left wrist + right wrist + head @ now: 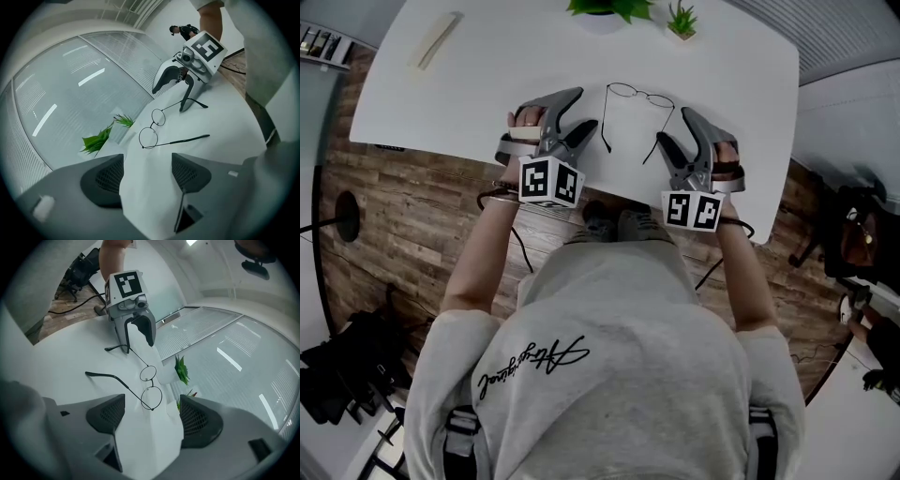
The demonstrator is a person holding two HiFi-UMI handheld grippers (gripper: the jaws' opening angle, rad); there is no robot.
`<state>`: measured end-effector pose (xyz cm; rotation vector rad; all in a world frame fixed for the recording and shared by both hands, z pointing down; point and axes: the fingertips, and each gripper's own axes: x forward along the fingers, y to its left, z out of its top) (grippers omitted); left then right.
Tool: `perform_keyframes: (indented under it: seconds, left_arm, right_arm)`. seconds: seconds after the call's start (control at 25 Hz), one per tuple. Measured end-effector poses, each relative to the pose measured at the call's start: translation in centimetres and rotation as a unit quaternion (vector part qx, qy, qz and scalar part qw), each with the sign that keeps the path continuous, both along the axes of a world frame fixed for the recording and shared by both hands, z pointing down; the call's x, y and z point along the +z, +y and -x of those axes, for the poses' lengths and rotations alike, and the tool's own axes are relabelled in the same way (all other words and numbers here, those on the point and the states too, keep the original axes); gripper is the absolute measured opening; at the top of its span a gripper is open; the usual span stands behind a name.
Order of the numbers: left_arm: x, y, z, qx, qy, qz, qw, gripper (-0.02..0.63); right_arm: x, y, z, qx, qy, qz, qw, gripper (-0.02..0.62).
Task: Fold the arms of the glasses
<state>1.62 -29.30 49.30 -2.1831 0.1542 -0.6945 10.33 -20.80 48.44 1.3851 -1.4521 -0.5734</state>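
I have bare table (487,89) either side of the glasses (643,94). A leafy plant (607,7) and small pot plant (681,21) block the far edge; a flat strip (437,39) sits near the far left corner.

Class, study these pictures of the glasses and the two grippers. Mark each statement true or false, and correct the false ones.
1. The glasses lie on the white table with both arms unfolded. True.
2. The left gripper is clamped on one arm. False: its jaws stand apart with nothing between them.
3. The glasses lie between the two grippers. True.
4. The right gripper holds a plant. False: it is open and empty; the plants stand at the table's far edge.
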Motion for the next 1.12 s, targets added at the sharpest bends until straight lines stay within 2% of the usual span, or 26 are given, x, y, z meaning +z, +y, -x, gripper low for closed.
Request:
perform_keyframes:
  seconds: [0.16,0.32,0.52,0.64,0.72,0.84,0.92,1.08,1.12]
  left_arm:
    - [-0.2,0.3,-0.7,0.012,0.002,-0.016,0.9998,0.307]
    - [-0.4,1.1,-1.4,0.042,-0.006,-0.046,0.998,0.305]
    - [-0.1,2.0,-2.0,0.069,-0.008,-0.064,0.9955,0.276]
    - [0.0,2.7,-2.2,0.089,-0.01,-0.073,0.9933,0.261]
    - [0.0,2.9,-2.1,0.1,-0.015,-0.082,0.9915,0.252]
    - [0.3,3.5,-2.0,0.116,-0.023,-0.093,0.9886,0.218]
    - [0.5,4.0,-1.9,0.126,-0.026,-0.096,0.987,0.189]
    - [0.9,4.3,-2.1,0.132,-0.023,-0.093,0.9866,0.136]
    - [0.9,4.3,-2.1,0.132,-0.021,-0.093,0.9867,0.109]
  right_arm:
    - [0.1,-0.2,0.5,-0.01,0.006,0.002,1.0,0.337]
    - [0.3,-0.1,0.6,-0.013,0.007,0.003,1.0,0.31]
    - [0.6,-0.2,1.0,-0.021,0.013,0.009,1.0,0.282]
    - [1.0,-0.2,1.5,-0.029,0.013,0.018,0.999,0.228]
    - [1.1,-0.2,1.8,-0.033,0.014,0.02,0.999,0.217]
    - [1.1,0.0,2.1,-0.037,0.018,0.023,0.999,0.199]
    - [1.1,0.1,2.2,-0.039,0.021,0.024,0.999,0.144]
    - [1.4,-0.2,2.0,-0.042,0.025,0.031,0.998,0.129]
    - [1.4,-0.3,2.0,-0.042,0.026,0.031,0.998,0.101]
